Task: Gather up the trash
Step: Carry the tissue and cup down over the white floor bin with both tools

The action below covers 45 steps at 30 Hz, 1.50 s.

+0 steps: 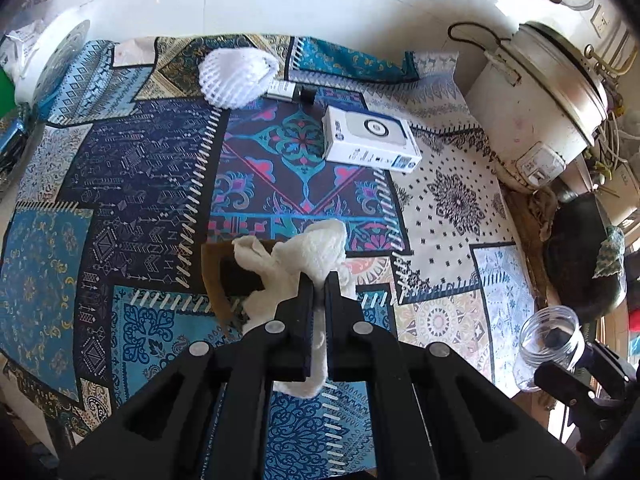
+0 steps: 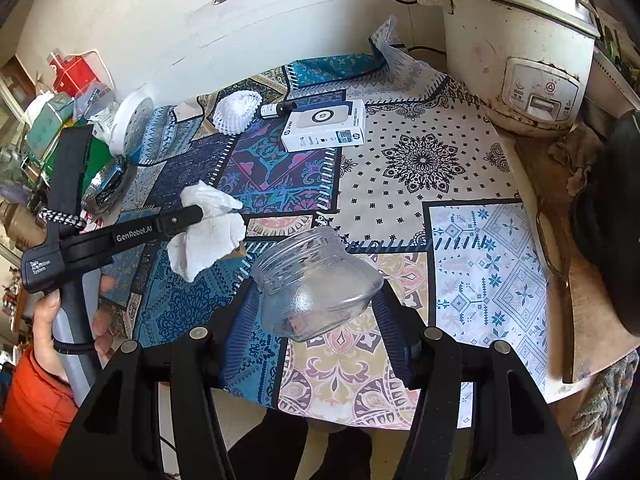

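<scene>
My left gripper point(image 1: 320, 280) is shut on a crumpled white paper tissue point(image 1: 308, 256) and holds it above the patterned tablecloth; the tissue point(image 2: 208, 232) also shows in the right wrist view, hanging from the left gripper point(image 2: 200, 212). A brown piece of card point(image 1: 224, 276) lies on the cloth under the tissue. My right gripper point(image 2: 316, 296) is shut on a clear glass jar point(image 2: 316, 280), tilted with its mouth to the left; the jar point(image 1: 548, 344) shows at the right edge of the left wrist view. A white foam fruit net point(image 1: 236, 76), a small dark bottle point(image 1: 292, 92) and a white box point(image 1: 372, 140) lie further back.
A white rice cooker point(image 2: 516, 44) stands at the back right, a dark pan point(image 2: 612, 216) at the right edge. A white round device point(image 2: 132, 124), a red item point(image 2: 76, 76) and clutter crowd the left side. The patterned tablecloth point(image 2: 420, 200) covers the table.
</scene>
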Each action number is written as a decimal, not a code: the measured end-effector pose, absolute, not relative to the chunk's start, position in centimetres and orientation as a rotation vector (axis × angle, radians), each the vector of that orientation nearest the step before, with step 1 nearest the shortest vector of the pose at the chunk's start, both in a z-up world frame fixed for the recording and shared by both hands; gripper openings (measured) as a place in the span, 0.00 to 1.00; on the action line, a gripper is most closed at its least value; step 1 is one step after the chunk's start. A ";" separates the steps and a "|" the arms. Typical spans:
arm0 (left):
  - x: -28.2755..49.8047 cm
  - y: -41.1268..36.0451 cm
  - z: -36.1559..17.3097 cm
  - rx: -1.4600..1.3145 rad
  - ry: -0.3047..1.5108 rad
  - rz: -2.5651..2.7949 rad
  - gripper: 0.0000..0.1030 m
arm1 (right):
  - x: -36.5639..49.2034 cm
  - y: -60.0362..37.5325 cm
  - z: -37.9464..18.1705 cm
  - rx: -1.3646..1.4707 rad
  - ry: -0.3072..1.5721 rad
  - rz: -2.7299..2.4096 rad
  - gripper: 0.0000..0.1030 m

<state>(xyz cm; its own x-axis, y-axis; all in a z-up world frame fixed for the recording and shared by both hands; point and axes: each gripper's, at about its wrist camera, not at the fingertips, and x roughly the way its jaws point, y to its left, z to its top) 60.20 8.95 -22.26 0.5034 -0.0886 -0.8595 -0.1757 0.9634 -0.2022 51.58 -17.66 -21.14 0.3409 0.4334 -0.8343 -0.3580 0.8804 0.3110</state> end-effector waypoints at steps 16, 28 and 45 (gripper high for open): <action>61.6 9.0 -16.7 -0.077 0.933 0.154 0.02 | 51.5 -18.7 -20.0 0.087 1.068 0.543 0.53; 61.3 11.6 -17.1 -0.263 0.949 0.000 0.02 | 51.6 -17.5 -19.5 0.064 1.056 0.549 0.53; 50.6 12.5 -16.1 -0.188 0.939 0.111 0.02 | 47.4 -14.1 -17.8 0.070 1.027 0.560 0.53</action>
